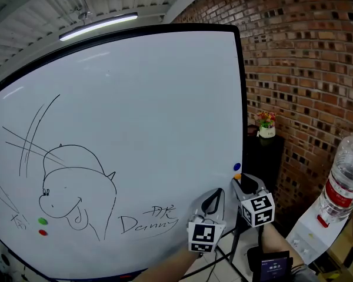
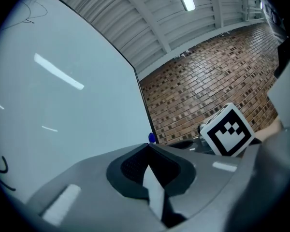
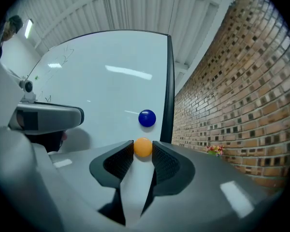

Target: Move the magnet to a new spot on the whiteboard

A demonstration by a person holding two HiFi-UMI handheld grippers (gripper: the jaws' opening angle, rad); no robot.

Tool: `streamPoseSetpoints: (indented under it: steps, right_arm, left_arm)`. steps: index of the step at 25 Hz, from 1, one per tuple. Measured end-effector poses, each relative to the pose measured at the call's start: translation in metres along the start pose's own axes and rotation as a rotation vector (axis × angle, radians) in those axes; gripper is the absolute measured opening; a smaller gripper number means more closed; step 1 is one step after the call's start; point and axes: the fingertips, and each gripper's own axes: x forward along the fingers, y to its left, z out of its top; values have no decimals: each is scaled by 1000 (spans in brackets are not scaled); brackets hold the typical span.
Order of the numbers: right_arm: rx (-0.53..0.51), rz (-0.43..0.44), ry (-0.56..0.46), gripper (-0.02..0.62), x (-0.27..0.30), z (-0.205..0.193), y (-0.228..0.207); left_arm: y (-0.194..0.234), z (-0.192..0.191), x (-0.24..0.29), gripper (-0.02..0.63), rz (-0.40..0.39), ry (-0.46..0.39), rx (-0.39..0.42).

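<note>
The whiteboard [image 1: 135, 116] stands upright and fills most of the head view. An orange magnet [image 1: 237, 176] sticks near its lower right edge, just under a blue magnet [image 1: 237, 167]. My right gripper [image 1: 241, 182] points at the board. In the right gripper view its jaws [image 3: 143, 150] hold the orange magnet [image 3: 143, 146] between their tips, with no gap on either side, and the blue magnet [image 3: 147, 118] sits just above. My left gripper [image 1: 216, 194] hangs to the left, close to the board, its jaws [image 2: 148, 147] shut with nothing in them.
A green magnet [image 1: 42, 221] and a red magnet [image 1: 43, 232] sit at the board's lower left, beside a marker drawing. A brick wall [image 1: 306, 69] runs along the right. A flower pot [image 1: 266, 125] stands on a black cabinet, and a water bottle [image 1: 344, 181] tops a dispenser.
</note>
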Motion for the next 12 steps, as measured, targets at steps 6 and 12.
streamPoseSetpoints:
  steps: [6, 12]
  right_arm:
    - [16, 34, 15, 130, 4, -2, 3]
    - [12, 60, 22, 124, 5, -2, 3]
  left_arm:
    - [4, 1, -4, -2, 10, -1, 0]
    - [8, 2, -6, -2, 17, -1, 4]
